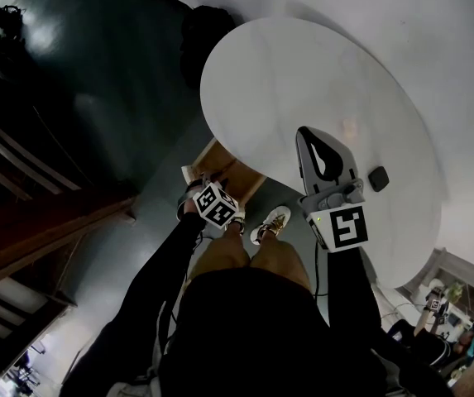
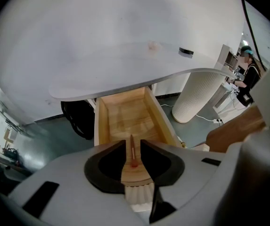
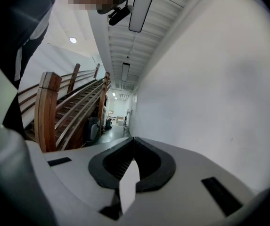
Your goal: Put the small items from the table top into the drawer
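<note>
Head view: a round white table (image 1: 303, 64) fills the upper right of the frame. A small dark item (image 1: 378, 178) lies near its lower right edge, and a faint pinkish spot (image 1: 348, 127) sits a little above and left of it. The wooden drawer (image 1: 213, 151) stands pulled out below the table's lower left rim. The left gripper (image 1: 212, 192) hangs over the drawer's near end and points steeply down, its marker cube facing the camera. The right gripper (image 1: 303, 135) lies roughly level over the table, beside the dark item but not touching it. This view does not show what is between the left jaws.

Left gripper view: the jaws stand a little apart. A thin brown stick with a red end (image 2: 132, 154) lies in the gap with a little space on either side, and the open drawer is right behind it. Only this view shows the table's ribbed white pedestal (image 2: 196, 98) at right and a person (image 2: 248, 74) at the far right edge.

Right gripper view: the jaws are pressed together with nothing between them. They point at a white wall (image 3: 210, 79), with a wooden staircase (image 3: 73, 107) at left. No task item is in sight.
</note>
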`<action>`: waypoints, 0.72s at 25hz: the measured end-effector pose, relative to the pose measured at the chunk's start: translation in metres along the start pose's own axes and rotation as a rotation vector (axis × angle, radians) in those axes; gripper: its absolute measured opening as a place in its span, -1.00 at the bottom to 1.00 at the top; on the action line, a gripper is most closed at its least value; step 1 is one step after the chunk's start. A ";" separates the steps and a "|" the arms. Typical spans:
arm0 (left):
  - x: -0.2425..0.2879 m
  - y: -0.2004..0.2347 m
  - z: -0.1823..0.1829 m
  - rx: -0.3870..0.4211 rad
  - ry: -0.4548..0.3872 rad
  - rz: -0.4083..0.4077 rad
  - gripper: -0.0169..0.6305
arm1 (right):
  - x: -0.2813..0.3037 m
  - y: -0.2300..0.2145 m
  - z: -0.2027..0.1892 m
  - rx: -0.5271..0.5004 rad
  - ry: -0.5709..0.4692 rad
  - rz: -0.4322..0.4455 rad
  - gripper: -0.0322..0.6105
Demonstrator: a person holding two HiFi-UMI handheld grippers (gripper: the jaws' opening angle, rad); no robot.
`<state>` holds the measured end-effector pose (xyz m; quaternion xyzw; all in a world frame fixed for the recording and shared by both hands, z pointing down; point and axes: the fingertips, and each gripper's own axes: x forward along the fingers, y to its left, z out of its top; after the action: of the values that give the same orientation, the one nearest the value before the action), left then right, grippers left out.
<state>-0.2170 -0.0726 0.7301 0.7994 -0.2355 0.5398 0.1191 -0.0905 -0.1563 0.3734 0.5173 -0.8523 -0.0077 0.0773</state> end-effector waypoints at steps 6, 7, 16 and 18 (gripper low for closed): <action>-0.031 0.001 0.026 -0.025 -0.096 -0.031 -0.62 | -0.005 -0.007 0.007 0.011 -0.016 -0.034 -0.81; -0.041 -0.001 0.036 -0.022 -0.125 -0.038 -0.62 | -0.009 -0.012 0.007 0.013 -0.016 -0.048 -0.81; -0.107 -0.023 0.157 0.060 -0.395 -0.071 -0.63 | -0.071 -0.075 -0.006 -0.012 0.019 -0.196 -0.81; -0.116 -0.026 0.190 0.085 -0.451 -0.086 -0.63 | -0.089 -0.090 -0.007 -0.007 0.019 -0.252 -0.81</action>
<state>-0.0863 -0.1057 0.5518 0.9134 -0.1990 0.3513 0.0526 0.0300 -0.1192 0.3605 0.6202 -0.7796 -0.0154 0.0853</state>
